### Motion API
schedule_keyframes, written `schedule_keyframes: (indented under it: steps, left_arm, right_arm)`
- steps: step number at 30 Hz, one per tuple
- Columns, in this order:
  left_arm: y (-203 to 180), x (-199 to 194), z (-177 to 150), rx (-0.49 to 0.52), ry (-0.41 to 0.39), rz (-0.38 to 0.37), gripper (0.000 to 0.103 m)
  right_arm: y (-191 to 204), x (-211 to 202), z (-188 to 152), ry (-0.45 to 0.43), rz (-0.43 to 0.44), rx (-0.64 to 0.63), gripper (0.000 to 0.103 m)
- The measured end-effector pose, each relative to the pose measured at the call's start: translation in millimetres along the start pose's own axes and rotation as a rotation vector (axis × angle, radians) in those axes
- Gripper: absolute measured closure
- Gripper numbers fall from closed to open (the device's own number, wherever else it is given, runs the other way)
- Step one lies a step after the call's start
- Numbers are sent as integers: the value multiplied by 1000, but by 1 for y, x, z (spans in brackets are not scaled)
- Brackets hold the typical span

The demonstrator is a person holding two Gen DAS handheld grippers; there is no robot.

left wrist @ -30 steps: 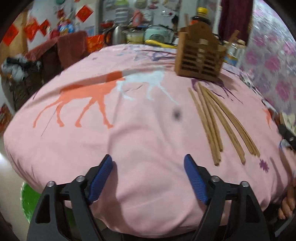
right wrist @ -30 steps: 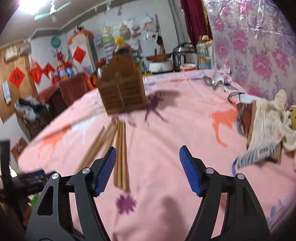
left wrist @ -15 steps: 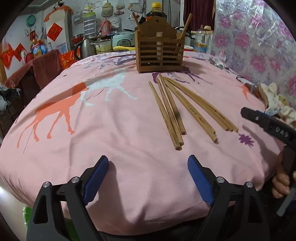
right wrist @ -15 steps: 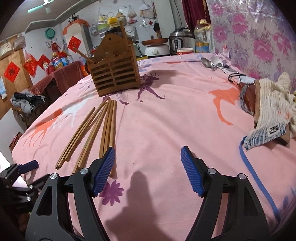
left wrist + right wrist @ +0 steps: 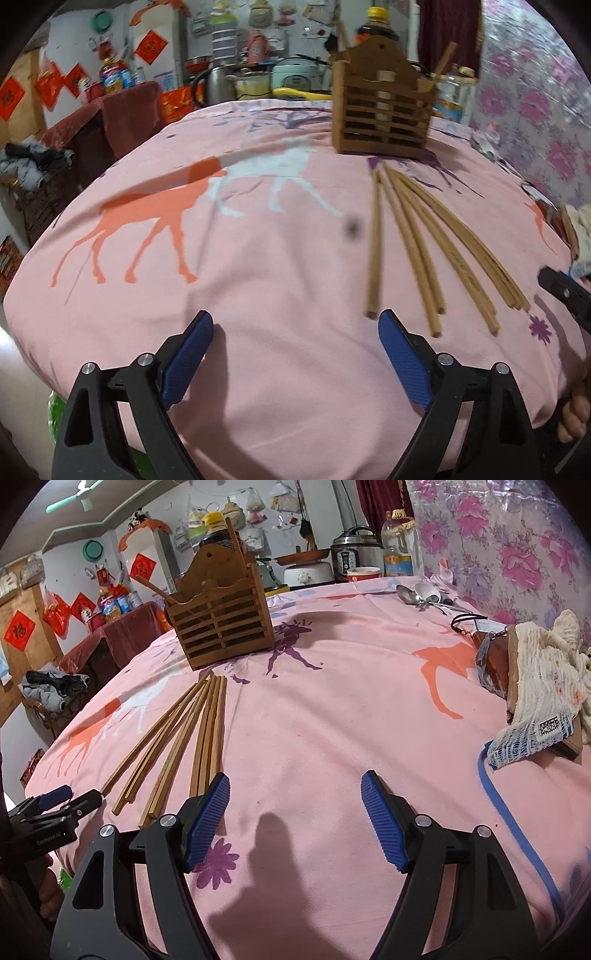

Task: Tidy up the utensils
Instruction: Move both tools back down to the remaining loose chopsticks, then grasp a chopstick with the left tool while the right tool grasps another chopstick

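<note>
On the pink tablecloth [image 5: 332,709], most chopsticks [image 5: 199,731] lie loose before the wooden holder [image 5: 221,627], which seemingly holds two; left gripper [image 5: 295,354] and right gripper [image 5: 295,812] hover apart, empty

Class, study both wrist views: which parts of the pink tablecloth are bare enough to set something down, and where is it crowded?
Bare: the wide patch between the chopsticks and the knitted cloth, and the horse-print area left of the chopsticks up to the wooden holder. Crowded: the chopstick fan before the holder, the right edge by the cloth, the far corner with spoons.
</note>
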State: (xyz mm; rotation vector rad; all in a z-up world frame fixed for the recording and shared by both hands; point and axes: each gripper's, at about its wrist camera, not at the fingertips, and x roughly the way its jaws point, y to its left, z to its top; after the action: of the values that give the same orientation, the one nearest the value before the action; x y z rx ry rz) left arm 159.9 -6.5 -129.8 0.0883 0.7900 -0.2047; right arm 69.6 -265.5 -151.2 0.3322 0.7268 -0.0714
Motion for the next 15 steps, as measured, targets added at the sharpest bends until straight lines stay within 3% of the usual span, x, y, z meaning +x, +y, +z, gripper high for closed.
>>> schedule_keyframes:
  steps: [3, 6, 8, 10, 15]
  left_arm:
    - [-15, 0, -1, 55, -27, -5, 22]
    - [-21, 4, 4, 62, -34, -34, 41]
    - [-22, 7, 7, 58, -37, -36, 73]
    - [-20, 10, 11, 49, -35, -37, 94]
    - [5, 5, 6, -39, -26, 43, 97]
  right_arm:
    - [0, 0, 0, 2, 0, 2, 31]
    - [0, 0, 0, 7, 1, 7, 31]
    - [0, 0, 0, 6, 0, 7, 31]
    - [-1, 0, 0, 5, -1, 4, 31]
    - [3, 0, -1, 3, 8, -22, 31]
